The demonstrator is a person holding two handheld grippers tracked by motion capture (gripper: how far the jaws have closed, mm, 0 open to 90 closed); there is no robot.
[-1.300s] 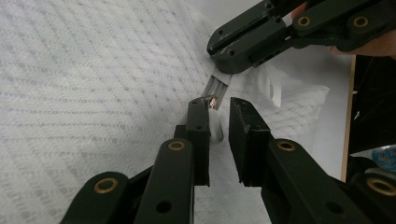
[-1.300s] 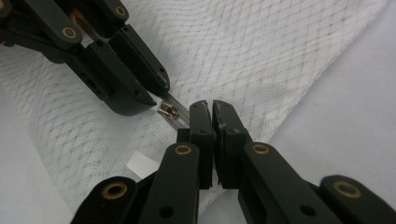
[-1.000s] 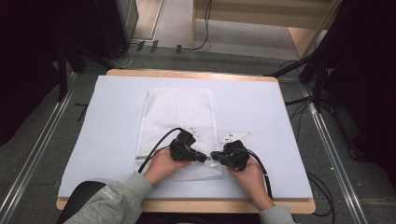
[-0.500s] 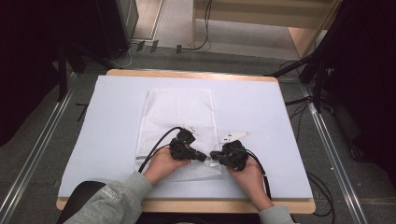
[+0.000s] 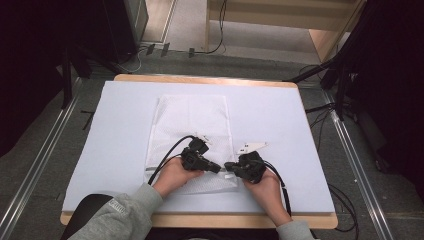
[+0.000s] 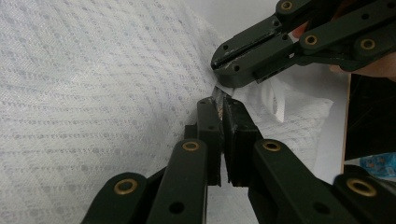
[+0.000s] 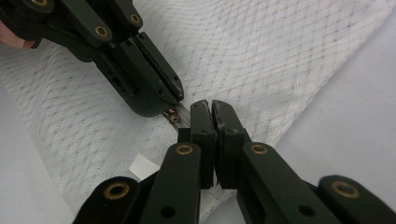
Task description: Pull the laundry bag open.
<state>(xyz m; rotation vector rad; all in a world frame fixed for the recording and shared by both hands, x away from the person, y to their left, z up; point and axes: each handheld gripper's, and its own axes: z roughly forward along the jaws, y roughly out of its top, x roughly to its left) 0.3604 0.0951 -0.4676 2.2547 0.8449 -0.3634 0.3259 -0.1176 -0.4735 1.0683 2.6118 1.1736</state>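
White mesh bag (image 5: 192,135) lies flat mid-table, long axis 12–6 o'clock. Both claws meet at its near-right corner: left gripper (image 5: 218,168) pinches the zipper pull (image 7: 173,114); right gripper (image 5: 229,165), at 3 o'clock, clamps fabric beside it.

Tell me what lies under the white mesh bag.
The white mesh bag lies flat on the pale blue table cover, which shows all around it. Whatever is directly beneath or inside is hidden by the mesh. Both hand-held grippers pinch its near edge.
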